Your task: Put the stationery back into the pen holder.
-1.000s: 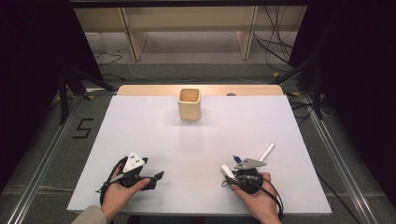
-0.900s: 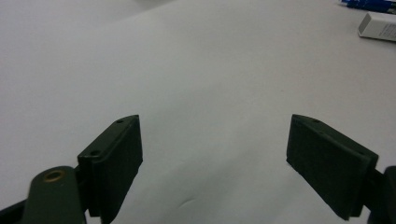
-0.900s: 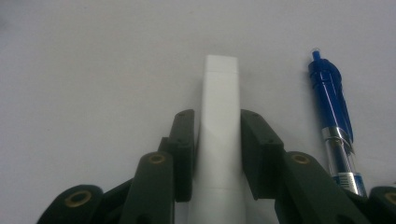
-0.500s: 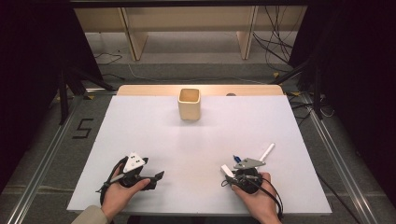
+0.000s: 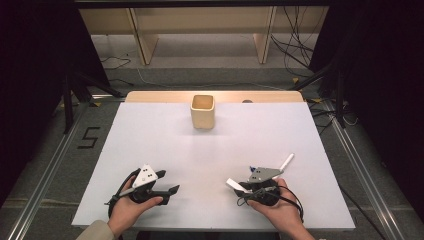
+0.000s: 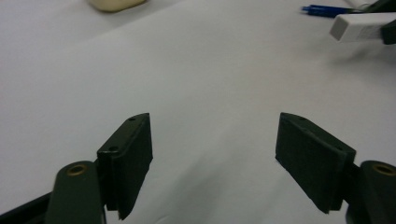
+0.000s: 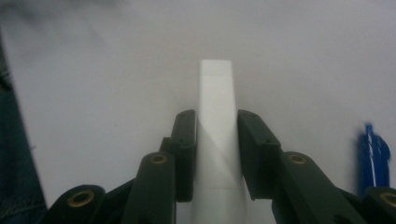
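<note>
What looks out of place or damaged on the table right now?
Nothing stands out. The right gripper holds a white block squarely, a blue pen lies beside it, the beige cup stands upright, and the left gripper is open over bare table.

White table (image 5: 150,145) lying under even light, grey floor (image 5: 200,60) spreading around it, wooden shelf legs (image 5: 142,37) standing at 12 o'clock, black cables (image 5: 295,47) trailing at 1 o'clock, dark curtains hanging at 3 and 9 o'clock
</note>
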The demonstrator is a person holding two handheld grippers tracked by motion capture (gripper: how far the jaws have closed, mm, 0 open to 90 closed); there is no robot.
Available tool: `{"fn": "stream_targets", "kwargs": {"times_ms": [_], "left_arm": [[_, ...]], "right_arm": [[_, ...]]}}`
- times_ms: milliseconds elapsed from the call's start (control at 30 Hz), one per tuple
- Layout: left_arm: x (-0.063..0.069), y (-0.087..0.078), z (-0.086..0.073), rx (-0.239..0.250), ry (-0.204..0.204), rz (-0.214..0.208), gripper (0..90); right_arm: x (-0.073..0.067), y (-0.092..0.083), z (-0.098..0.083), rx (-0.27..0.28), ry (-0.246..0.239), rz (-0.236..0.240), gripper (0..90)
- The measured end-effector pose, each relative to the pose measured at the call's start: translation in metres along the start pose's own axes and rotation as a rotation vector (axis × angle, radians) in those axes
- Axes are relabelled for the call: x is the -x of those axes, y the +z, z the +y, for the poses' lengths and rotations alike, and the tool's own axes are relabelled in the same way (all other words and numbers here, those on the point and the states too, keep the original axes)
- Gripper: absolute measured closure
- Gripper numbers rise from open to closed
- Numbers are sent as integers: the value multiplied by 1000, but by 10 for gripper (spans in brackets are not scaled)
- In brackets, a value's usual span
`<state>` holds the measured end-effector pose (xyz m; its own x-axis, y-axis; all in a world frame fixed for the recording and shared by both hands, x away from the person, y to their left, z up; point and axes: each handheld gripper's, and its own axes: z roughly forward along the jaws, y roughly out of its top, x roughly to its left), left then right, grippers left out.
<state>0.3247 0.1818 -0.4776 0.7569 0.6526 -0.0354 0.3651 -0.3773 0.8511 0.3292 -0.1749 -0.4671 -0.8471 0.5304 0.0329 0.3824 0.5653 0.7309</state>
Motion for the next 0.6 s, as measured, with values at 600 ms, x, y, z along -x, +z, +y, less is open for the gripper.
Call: {"fn": "stream_targets", "kwargs": {"times_ms": [600], "left_arm": [[66,50,32,-142,403,-384,428]], "right_arm": [[-26,18,31,-158,-395,299,694]]}}
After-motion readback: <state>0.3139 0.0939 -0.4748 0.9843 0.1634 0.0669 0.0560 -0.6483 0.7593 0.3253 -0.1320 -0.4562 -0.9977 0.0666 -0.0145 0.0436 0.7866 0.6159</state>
